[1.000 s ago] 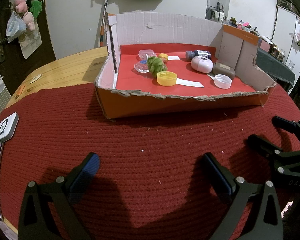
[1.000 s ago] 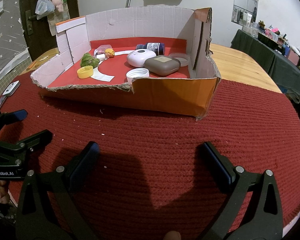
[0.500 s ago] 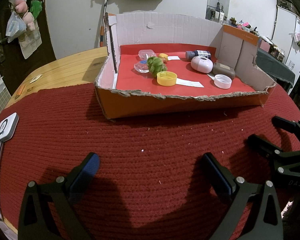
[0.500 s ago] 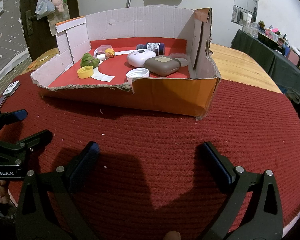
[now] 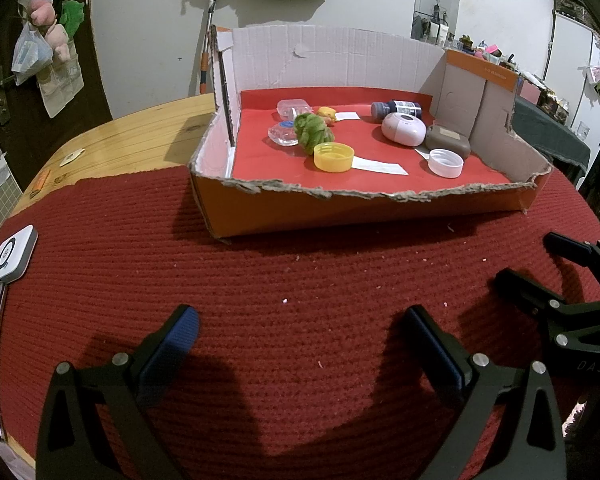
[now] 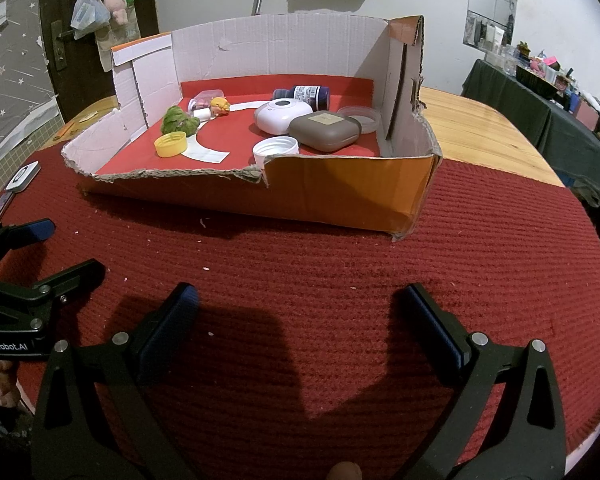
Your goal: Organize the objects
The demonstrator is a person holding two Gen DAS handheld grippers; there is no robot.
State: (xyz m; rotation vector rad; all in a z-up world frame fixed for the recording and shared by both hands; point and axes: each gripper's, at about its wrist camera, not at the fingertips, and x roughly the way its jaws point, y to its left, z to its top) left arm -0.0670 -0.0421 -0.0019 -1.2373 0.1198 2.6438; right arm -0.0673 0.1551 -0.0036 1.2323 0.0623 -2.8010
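While both of my tongs hang low over the dark red knitted mat that covers the round wooden surface, I see that each one is spread wide and holds nothing: the left tongs and the right tongs have only bare mat between their blue-padded fingers. Ahead of them, on the mat, stands the torn orange cardboard box with a red floor, and all the small things lie inside it. Near the front edge I see the yellow plastic cap, touching the green crumpled ball behind it. A clear plastic lidded tub and a small yellow toy lie further back. More to the right are the white oval case, the dark blue bottle lying on its side, the brown rounded case and the white screw cap. At the far left edge of the mat a white square device rests apart from the box.
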